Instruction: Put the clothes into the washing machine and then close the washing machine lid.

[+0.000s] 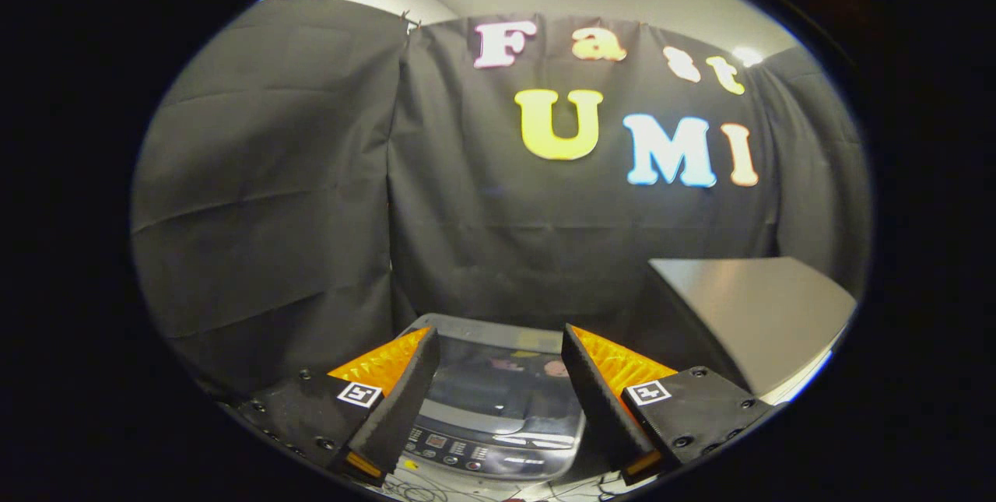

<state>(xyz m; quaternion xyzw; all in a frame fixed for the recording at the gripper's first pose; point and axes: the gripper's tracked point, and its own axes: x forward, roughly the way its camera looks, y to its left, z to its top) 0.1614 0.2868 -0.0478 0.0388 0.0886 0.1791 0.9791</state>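
- My tongs (498,377) are spread wide, nothing between the fingers.
- Past them, at six o'clock, sits the washing machine (498,408); its lid (498,385) looks shut, reflecting the booth.
- At four o'clock, a grey tabletop (762,315).
- Clothes: I see none, so I judge this either the start or the finish; next, find the clothes.
- The button panel (467,451) carries writing too small to read.

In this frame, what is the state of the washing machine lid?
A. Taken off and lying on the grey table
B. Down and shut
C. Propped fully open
B: the glossy dark lid lies flat over the washing machine, just above its control panel, seen between the fingers of the open, empty tool.
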